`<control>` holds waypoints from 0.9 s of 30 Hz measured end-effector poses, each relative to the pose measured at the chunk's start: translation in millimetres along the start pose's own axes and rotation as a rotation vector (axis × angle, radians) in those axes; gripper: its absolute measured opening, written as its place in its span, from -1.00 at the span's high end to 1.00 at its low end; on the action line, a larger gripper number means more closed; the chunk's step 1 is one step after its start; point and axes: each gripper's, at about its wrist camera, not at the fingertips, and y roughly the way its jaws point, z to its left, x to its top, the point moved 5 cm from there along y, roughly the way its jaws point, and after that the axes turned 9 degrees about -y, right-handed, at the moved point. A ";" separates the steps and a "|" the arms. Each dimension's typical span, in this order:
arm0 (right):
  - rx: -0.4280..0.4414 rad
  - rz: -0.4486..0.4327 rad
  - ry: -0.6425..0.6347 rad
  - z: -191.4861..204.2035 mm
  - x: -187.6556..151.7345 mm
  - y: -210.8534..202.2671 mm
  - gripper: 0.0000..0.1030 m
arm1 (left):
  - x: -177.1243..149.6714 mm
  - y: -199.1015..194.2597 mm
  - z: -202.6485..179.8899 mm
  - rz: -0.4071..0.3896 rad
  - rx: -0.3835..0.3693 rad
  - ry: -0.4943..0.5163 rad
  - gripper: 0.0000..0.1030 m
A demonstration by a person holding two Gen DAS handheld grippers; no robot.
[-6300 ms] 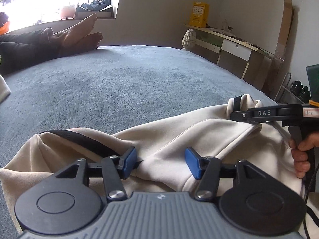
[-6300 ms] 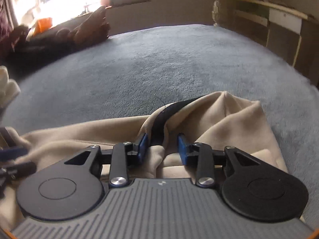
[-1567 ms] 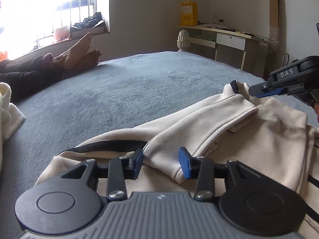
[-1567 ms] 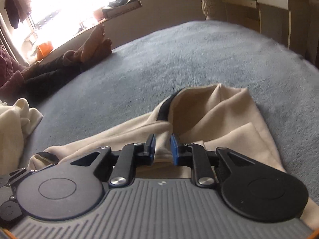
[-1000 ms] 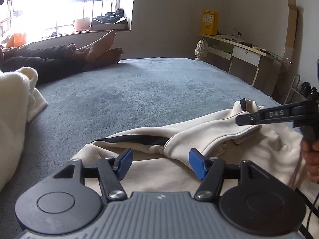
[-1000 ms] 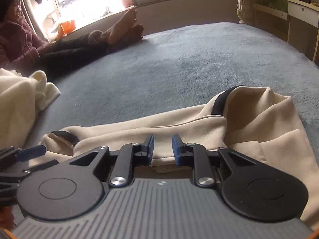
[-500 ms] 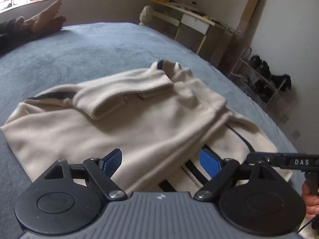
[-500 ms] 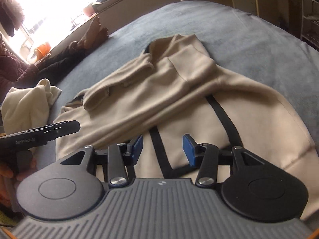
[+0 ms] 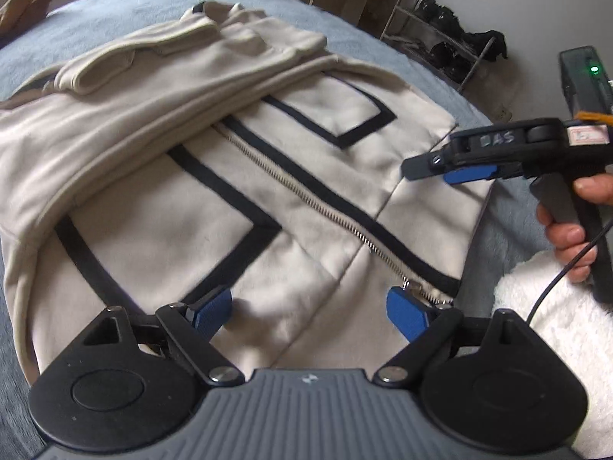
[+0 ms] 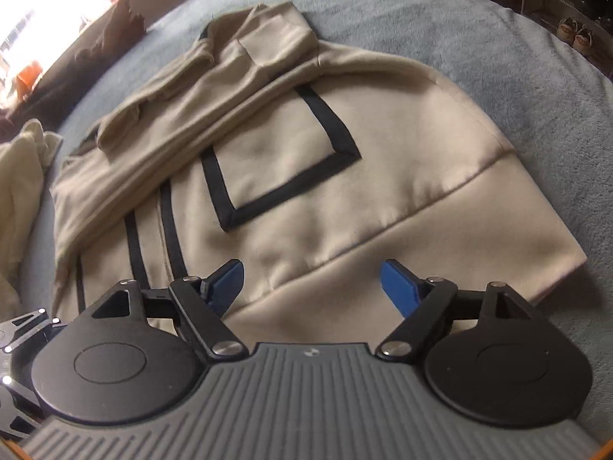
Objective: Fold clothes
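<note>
A cream zip jacket with black trim (image 9: 214,176) lies flat on the blue-grey bed, both sleeves folded across its upper part (image 9: 134,65). Its zipper (image 9: 306,199) runs diagonally toward the hem. My left gripper (image 9: 308,308) hovers open above the hem near the zipper's end, nothing between its blue pads. In the left wrist view my right gripper (image 9: 444,170) floats over the jacket's right hem corner, held by a hand (image 9: 574,230). The right wrist view shows the same jacket (image 10: 325,176) with my right gripper (image 10: 312,280) wide open above the hem band.
A pile of cream clothing (image 10: 19,191) lies at the jacket's left. White fleecy fabric (image 9: 555,345) is at the near right. A shoe rack (image 9: 452,42) stands beyond the bed's right edge. Blue-grey bedding (image 10: 517,76) surrounds the jacket.
Both grippers let go of the sleeves and pulled back toward the hem, jaws spreading wide. The views now tilt down onto the jacket's front.
</note>
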 end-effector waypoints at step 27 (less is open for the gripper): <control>0.385 -0.046 0.600 -46.6 -25.3 -27.5 0.21 | -24.3 -18.2 7.3 0.025 -0.082 -0.007 -0.77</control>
